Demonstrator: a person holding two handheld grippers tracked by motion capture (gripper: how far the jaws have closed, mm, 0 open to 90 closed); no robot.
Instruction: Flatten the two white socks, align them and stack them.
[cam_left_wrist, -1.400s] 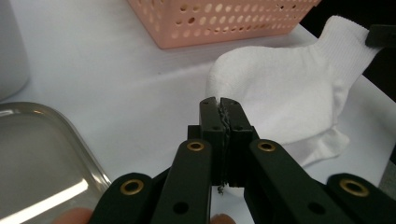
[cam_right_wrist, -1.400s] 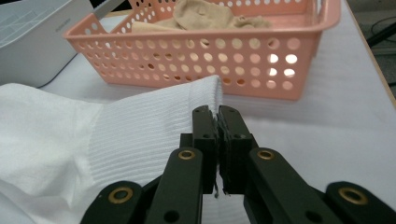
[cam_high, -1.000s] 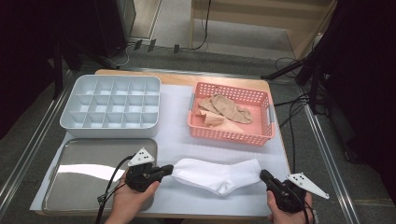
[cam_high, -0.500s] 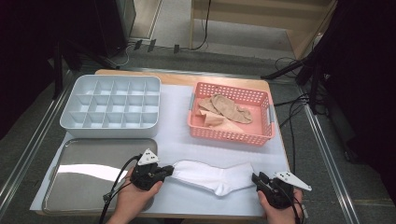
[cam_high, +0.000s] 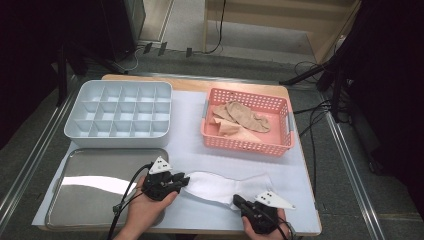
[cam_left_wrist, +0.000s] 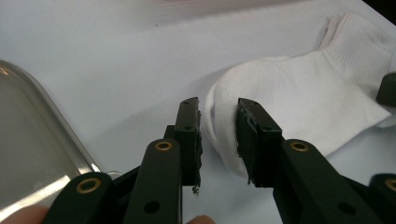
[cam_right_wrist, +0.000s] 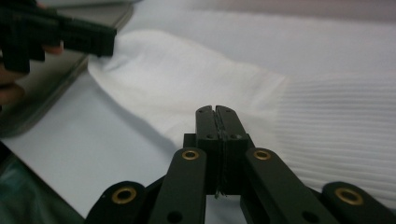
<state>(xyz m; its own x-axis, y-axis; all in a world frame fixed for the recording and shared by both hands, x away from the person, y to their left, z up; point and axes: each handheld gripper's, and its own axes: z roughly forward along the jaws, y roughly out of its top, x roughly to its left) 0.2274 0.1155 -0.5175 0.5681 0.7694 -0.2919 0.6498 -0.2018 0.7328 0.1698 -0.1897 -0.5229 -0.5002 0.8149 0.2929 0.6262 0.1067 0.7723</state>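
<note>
White sock (cam_left_wrist: 299, 98) toe lies between the parted left claw (cam_left_wrist: 218, 135) jaws.

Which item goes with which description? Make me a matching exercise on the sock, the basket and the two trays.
Column one:
1. white sock
2. basket
3. compartment tray
4. metal tray

Column two:
a. pink, far right, holds beige fabric pieces
b. shiny, near left corner of the table
c. light grey, far left, split into many cells
d. lies flat near the front edge

Pairs: 1-d, 2-a, 3-c, 4-b
</note>
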